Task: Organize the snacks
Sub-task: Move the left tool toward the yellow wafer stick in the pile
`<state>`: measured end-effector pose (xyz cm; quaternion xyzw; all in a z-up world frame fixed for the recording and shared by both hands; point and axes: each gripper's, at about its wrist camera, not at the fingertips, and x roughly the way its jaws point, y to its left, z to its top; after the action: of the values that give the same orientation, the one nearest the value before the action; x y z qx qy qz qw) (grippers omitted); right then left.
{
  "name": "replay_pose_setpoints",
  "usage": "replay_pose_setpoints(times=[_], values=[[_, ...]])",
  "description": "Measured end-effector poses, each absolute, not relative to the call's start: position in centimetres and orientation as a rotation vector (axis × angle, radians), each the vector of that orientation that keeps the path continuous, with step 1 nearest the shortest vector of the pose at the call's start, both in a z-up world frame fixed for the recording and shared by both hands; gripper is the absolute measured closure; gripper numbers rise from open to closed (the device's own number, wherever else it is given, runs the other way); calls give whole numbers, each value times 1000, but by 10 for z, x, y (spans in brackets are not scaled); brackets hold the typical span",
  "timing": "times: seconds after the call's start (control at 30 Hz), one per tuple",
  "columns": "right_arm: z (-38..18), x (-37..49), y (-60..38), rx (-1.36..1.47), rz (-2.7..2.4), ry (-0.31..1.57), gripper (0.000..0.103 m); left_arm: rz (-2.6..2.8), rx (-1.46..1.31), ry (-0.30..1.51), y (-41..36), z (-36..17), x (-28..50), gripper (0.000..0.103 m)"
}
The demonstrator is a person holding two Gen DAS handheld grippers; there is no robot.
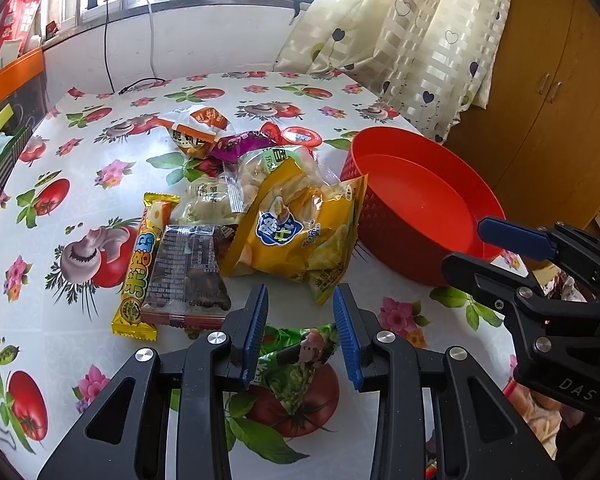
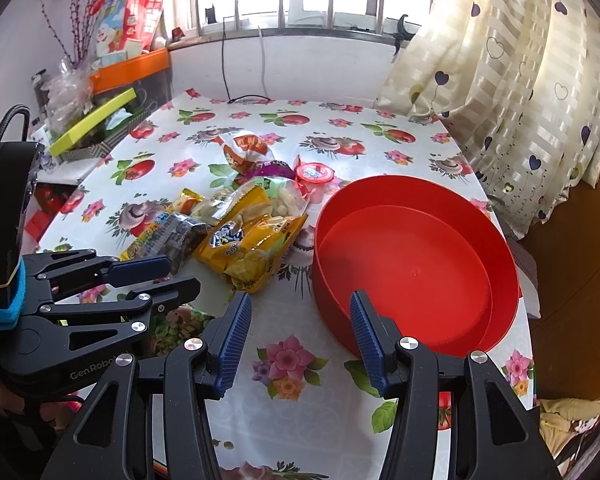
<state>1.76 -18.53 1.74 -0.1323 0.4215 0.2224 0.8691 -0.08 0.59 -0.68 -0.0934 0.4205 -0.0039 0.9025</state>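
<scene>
A heap of snack packets lies on the flowered tablecloth (image 1: 100,152), just left of the empty red basket (image 2: 416,264); the yellow chip bag (image 1: 300,232) leans against the basket's near-left wall. Further left in the heap are a dark nut packet (image 1: 188,276) and a long yellow bar (image 1: 140,264), side by side and touching. Behind them lie clear packets of pale snacks, a purple wrapper and a red-lidded cup (image 1: 300,136). A green packet (image 1: 300,360) lies apart, nearest the viewer, directly under the left tongs (image 1: 300,336), whose jaws stand apart over it without pressing it. The right tongs (image 2: 300,344) hover with jaws wide and nothing between them, over bare cloth beside the basket's near rim. Judged by appearance, every packet is light, with slick, crinkling film; the chip bag is air-filled and its contents are breakable, so a hard squeeze on its middle risks crushing. The crimped end seams look the safest hold. The green packet seems flat and soft; a pinch across its bunched middle should serve.
</scene>
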Motion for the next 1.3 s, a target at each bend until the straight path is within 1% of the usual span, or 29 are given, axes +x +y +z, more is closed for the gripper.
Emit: replay_pose_setpoints(times=[0.7,1.17,1.3], values=[[15,23,-185,-275,467,883,54,-14,-194,863,11,-6,2,68],[17,15,-165,-264,506,891,54,31,-233,848,37,-3,5,68],[15,26,-165,-252,525,905,52,39,-244,842,46,-4,4,68]])
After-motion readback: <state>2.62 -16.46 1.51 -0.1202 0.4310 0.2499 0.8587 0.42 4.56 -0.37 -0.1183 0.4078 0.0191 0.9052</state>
